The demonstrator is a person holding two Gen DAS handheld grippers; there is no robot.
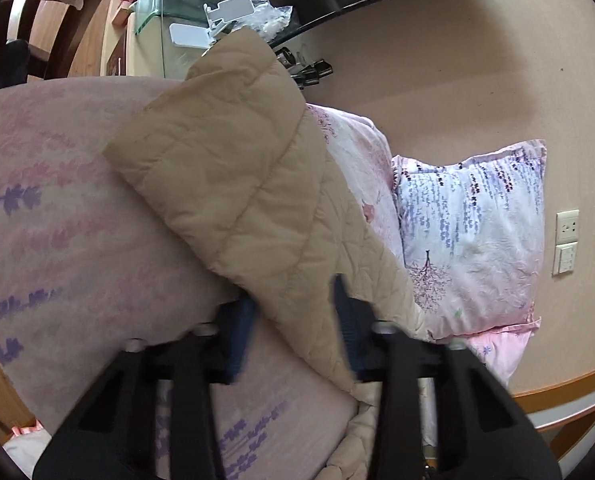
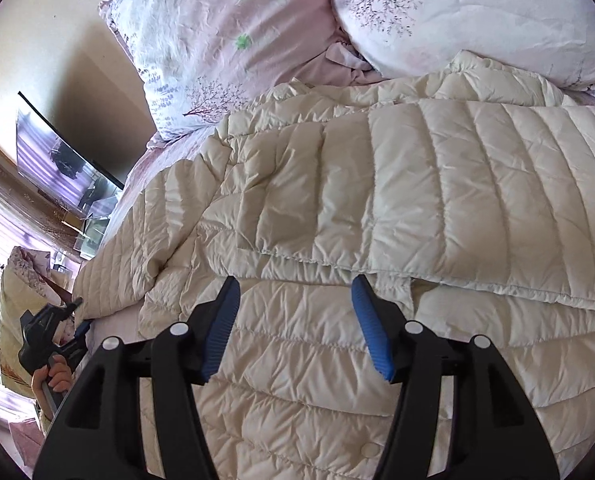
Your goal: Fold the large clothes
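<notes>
1. Quilted cream down jacket (image 2: 397, 184) is lying spread across the pink floral bed sheet (image 1: 57, 208), with one sleeve (image 2: 437, 184) already lying folded across the body, just below the two pillows (image 2: 225, 40).
2. You are holding the other sleeve (image 1: 233, 168) in your left gripper (image 1: 293, 320); its blue pads are closing in on the cuff end, and fabric is sitting between them. The picture is blurred there, so treat the grip as probable and make sure of it before you are pulling.
3. Your right gripper (image 2: 297, 324) is hovering over the jacket's lower body with its jaws spread apart and nothing between them.
4. In the right wrist view your left hand (image 2: 55, 376) is showing at the bed's edge, well apart from the folded sleeve, so the step in hand looks like carrying this sleeve across.
5. While you are carrying it, be keeping the sleeve taut and low so that it is not dragging the jacket's body out of shape.
6. Be aiming to lay it flat beside or over the sleeve already folded, with edges running parallel.
7. If the body is shifting, be pressing it down lightly with the right gripper near the shoulder seam.
8. Puffy down is springing back easily, so be smoothing each crease before letting go.
</notes>
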